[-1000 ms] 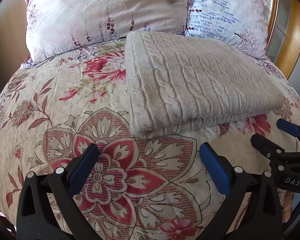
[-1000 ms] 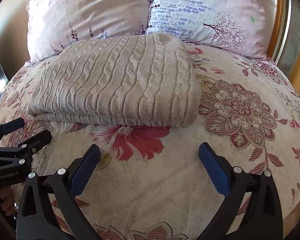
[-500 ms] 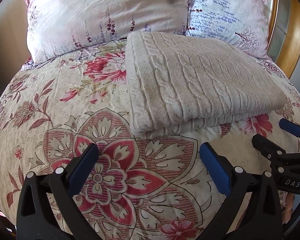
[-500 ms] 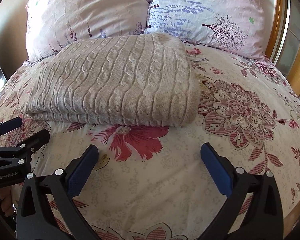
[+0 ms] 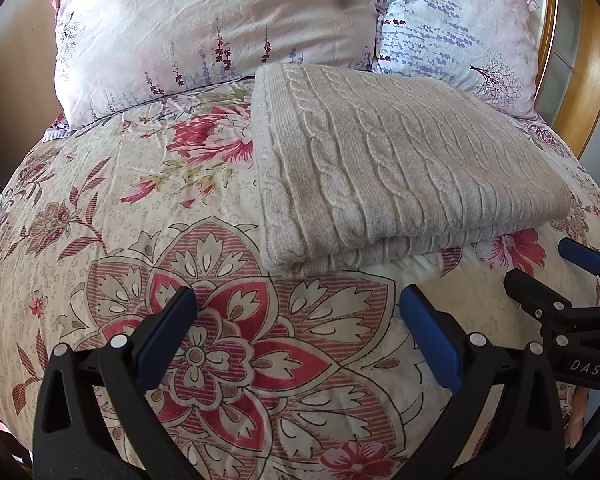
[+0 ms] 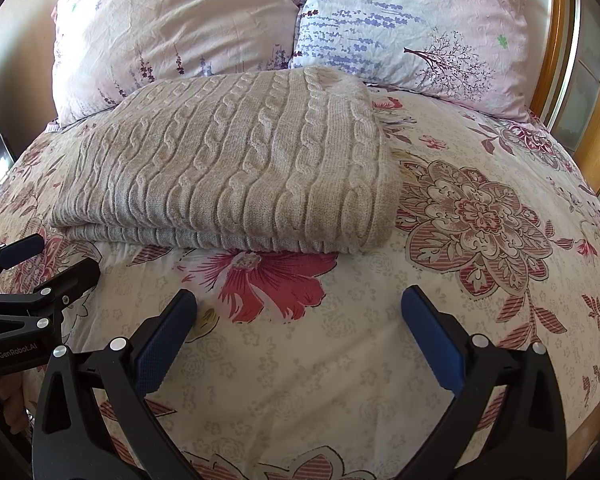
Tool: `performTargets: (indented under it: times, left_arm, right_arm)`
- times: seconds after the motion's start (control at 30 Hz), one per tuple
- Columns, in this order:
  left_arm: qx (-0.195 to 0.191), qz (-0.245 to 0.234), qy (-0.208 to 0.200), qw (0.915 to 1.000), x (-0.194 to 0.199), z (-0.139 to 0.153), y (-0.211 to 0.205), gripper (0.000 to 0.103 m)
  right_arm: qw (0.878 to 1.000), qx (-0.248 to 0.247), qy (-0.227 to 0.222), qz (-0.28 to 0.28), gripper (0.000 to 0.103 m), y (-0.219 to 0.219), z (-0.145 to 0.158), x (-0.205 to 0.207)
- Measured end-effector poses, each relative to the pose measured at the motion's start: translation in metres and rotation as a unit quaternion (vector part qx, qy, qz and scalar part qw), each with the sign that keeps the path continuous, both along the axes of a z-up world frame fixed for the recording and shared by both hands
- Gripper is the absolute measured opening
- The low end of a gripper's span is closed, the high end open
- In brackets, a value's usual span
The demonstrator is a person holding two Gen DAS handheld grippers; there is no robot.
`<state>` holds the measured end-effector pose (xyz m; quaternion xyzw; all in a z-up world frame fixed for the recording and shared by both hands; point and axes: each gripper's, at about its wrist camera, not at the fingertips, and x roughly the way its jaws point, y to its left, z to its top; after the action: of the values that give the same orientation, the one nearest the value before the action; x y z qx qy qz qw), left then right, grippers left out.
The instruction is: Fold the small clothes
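Sweater (image 5: 400, 168) lies folded on bedspread (image 5: 140, 208) | left gripper (image 5: 296, 320), right gripper (image 6: 298, 320) wide, empty | fold looks done, nothing visibly left

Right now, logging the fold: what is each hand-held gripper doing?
Left hand-held gripper: open, holding nothing.
Right hand-held gripper: open, holding nothing.
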<state>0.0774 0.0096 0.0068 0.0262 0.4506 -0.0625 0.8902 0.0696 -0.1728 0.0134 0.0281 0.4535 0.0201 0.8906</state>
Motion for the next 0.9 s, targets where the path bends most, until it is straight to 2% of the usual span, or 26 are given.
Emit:
performTargets:
  times: [0.9]
  left_arm:
    - [0.0, 0.001, 0.0, 1.0, 0.0, -0.0006, 0.0, 0.101]
  right_arm:
    - [1.0, -0.001, 0.001, -0.001, 0.102, 0.0003, 0.0005, 0.0016]
